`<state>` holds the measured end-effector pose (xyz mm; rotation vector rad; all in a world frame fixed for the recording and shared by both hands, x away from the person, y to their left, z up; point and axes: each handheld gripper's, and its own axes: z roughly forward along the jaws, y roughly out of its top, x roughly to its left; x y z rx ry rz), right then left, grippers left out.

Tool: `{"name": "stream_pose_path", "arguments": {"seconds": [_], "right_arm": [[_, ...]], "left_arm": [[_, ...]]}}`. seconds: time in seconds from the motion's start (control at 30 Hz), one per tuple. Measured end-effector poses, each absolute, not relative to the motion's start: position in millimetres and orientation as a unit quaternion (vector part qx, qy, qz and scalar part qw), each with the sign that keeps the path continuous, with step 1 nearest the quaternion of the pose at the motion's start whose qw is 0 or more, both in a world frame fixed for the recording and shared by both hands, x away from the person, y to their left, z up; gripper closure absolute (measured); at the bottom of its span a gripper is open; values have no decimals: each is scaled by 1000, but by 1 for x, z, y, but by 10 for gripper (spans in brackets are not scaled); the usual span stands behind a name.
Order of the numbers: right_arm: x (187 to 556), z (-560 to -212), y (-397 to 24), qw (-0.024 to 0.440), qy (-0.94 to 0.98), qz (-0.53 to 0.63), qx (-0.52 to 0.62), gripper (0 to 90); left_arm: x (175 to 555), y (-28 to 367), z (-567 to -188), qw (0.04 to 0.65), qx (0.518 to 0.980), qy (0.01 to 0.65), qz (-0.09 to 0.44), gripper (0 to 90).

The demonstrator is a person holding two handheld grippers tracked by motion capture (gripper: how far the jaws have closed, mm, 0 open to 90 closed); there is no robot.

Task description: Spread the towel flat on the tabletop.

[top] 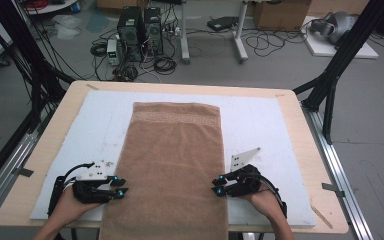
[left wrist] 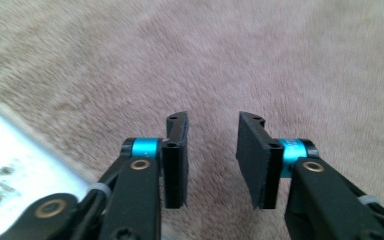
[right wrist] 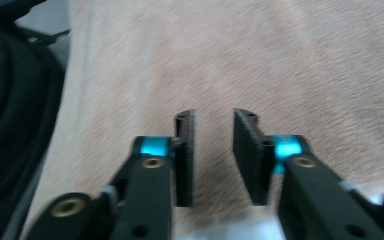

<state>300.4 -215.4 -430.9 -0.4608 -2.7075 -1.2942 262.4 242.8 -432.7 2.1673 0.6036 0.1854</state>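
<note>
The high view looks forward and down from above the person's side of the table [top: 40, 165], taking in the whole brown towel [top: 172, 165] and the floor beyond. The left gripper view rides just behind its own jaws, facing close onto the towel's pile [left wrist: 230, 60] near its edge. The right gripper view does likewise from the opposite edge, and all three views share that towel.

Grey floor [top: 280, 65], tangled cables [top: 155, 62], computer towers [top: 140, 32], cardboard boxes [top: 280, 14].
</note>
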Motion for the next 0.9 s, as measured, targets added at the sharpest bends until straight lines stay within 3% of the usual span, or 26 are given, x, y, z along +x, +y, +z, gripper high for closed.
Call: {"name": "stream_pose_path", "arguments": {"seconds": [0.07,0.27,0.63,0.9], "right_arm": [[305,-429,-213,42,-887,-429,-168,543],[318,-423,-210,15,-873,-444,-200,351],[323,-407,-210,-6,-866,-452,-213,284],[322,-406,-210,-13,-867,-453,-209,277]], "left_arm": [[267,244,-429,435,862,248,78,601],[276,246,-421,457,843,267,97,500],[283,240,-413,462,841,264,97,414],[282,240,-412,461,844,258,94,417]]}}
